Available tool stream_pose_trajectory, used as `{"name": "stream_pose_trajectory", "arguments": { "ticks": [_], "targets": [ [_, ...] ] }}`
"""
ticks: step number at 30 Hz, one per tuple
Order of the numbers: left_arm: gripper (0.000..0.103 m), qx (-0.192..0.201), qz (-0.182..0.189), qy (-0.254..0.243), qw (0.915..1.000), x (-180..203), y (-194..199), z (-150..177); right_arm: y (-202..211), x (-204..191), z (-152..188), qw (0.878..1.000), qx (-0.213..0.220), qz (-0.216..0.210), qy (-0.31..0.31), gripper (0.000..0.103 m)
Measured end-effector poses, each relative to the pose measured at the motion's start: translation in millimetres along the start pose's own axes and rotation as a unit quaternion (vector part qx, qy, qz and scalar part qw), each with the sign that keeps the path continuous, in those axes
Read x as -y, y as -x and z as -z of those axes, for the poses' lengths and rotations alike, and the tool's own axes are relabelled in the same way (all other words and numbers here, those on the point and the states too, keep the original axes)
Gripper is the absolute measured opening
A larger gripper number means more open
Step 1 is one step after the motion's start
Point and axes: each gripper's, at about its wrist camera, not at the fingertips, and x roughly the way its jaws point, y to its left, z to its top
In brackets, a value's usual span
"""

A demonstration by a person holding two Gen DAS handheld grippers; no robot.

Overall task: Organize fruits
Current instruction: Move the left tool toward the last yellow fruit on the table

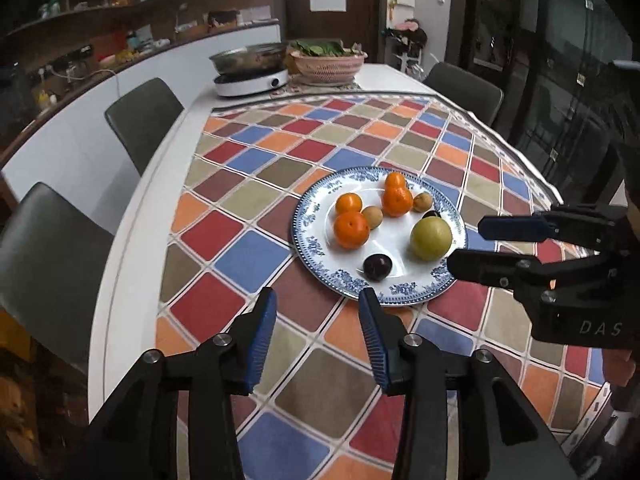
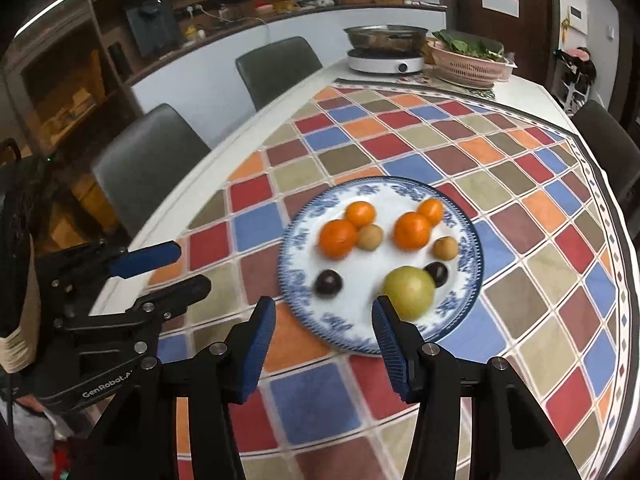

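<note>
Nine fruits sit together on the blue-patterned plate (image 1: 308, 240) on the tiled worktop (image 1: 248, 200): four oranges, two small tan fruits, two dark plums and one big green pear-like fruit (image 1: 431, 239). Both tongs are empty with their jaws apart, nothing between the pads. The left tongs (image 1: 318, 336) hover at the plate's near rim, and the closest fruit ahead of them is the near plum (image 1: 377, 267), slightly to their right. The right tongs (image 2: 324, 344) also hang just short of the rim, with the green fruit (image 2: 409, 293) directly beyond their right finger and the near plum (image 2: 328, 283) ahead between the fingers. The fruits are all roundish, so no long axis dictates the approach. By my reading the right hand is nearer the green fruit and the left hand nearer the plum and the front orange (image 1: 351, 229). Whichever goes in first would have to reach forward and down over the rim without nudging neighbouring fruit, which lie touching in pairs.
</note>
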Motion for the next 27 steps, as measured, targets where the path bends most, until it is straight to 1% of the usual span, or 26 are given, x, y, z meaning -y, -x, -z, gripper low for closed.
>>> {"name": "stream_pose_trajectory", "arguments": {
  "ticks": [2, 9, 14, 16, 19, 21, 23, 27],
  "targets": [
    [0.048, 0.005, -0.003, 0.01, 0.9999, -4.2, 12.3, 5.7, 6.4, -7.7, 3.1, 1.0, 0.003, -0.005, 0.001, 0.051],
    [0.049, 0.02, -0.011, 0.034, 0.9992, -12.4, 45.6, 29.4, 21.9, -45.4, 24.5, 0.999, -0.002, -0.034, 0.025, 0.051],
    [0.049, 0.026, -0.013, 0.053, 0.9982, -14.2, 63.5, 51.3, 29.8, -61.9, 38.0, 0.998, 0.0, -0.048, 0.032, 0.051],
    [0.049, 0.029, -0.02, 0.056, 0.9978, -14.2, 69.1, 59.7, 32.8, -68.7, 44.8, 0.998, -0.001, -0.051, 0.036, 0.051],
    [0.05, 0.031, -0.018, 0.065, 0.9972, -14.9, 77.1, 71.6, 37.0, -77.8, 54.0, 0.998, 0.0, -0.05, 0.044, 0.051],
    [0.051, 0.032, -0.022, 0.071, 0.9967, -15.1, 82.2, 81.6, 39.4, -83.6, 61.3, 0.997, -0.003, -0.052, 0.048, 0.051],
    [0.055, 0.03, -0.025, 0.077, 0.9962, -15.5, 86.4, 91.3, 41.3, -87.8, 67.4, 0.997, -0.006, -0.054, 0.05, 0.051],
    [0.055, 0.025, -0.021, 0.095, 0.995, -17.5, 91.2, 109.3, 40.7, -98.7, 77.8, 0.996, -0.019, -0.058, 0.062, 0.051]
  ]
}}
